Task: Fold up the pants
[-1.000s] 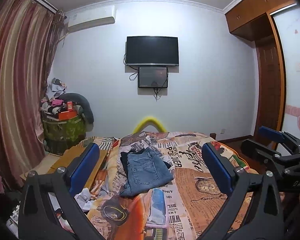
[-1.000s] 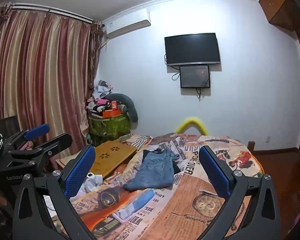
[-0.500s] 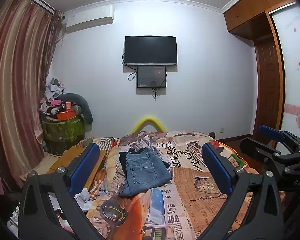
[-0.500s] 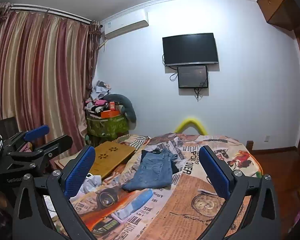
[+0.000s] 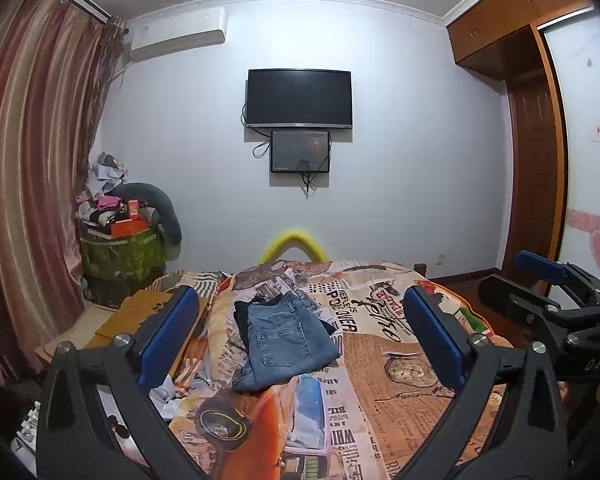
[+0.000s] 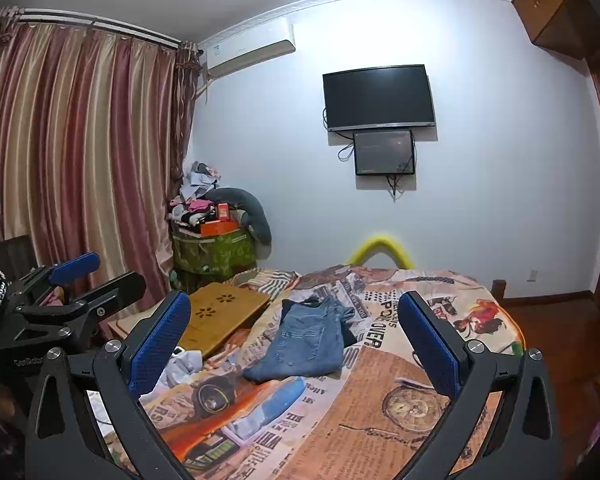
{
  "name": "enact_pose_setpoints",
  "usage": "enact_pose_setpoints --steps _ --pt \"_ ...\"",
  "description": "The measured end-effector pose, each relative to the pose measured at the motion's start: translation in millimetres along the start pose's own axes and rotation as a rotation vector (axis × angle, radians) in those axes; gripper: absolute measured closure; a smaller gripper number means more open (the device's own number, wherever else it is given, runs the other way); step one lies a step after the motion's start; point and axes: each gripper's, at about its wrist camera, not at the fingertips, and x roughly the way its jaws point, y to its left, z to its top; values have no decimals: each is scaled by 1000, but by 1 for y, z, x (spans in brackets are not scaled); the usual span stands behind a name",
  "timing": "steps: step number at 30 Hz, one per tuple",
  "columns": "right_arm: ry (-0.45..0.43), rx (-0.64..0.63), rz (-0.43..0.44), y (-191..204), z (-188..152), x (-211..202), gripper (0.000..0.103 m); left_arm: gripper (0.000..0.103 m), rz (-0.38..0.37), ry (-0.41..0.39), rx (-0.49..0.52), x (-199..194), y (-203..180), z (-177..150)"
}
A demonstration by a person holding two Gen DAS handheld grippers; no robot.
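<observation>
The left gripper (image 5: 300,332) is held level and pointed forward, its blue-padded fingers (image 5: 168,334) spread wide with nothing between them. The right gripper (image 6: 298,340) is held in the same way, jaws wide apart and empty. Each gripper is seen at the edge of the other's view, side by side.

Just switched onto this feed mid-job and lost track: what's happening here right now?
A person holds both grippers up over the near end of the bed. The left gripper and right gripper are open and empty, touching nothing. The blue jeans lie folded into a compact stack on the printed bedspread, partly over a dark garment. A wooden lap desk sits beside them.
</observation>
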Motion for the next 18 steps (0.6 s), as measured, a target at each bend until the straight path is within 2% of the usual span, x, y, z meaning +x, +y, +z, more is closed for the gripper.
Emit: enact_pose_setpoints --steps 8,18 --pt "5 11 11 -1 1 0 0 0 -25 27 0 4 1 0" --pt "11 17 14 0 1 2 0 0 -14 25 -8 5 1 -3"
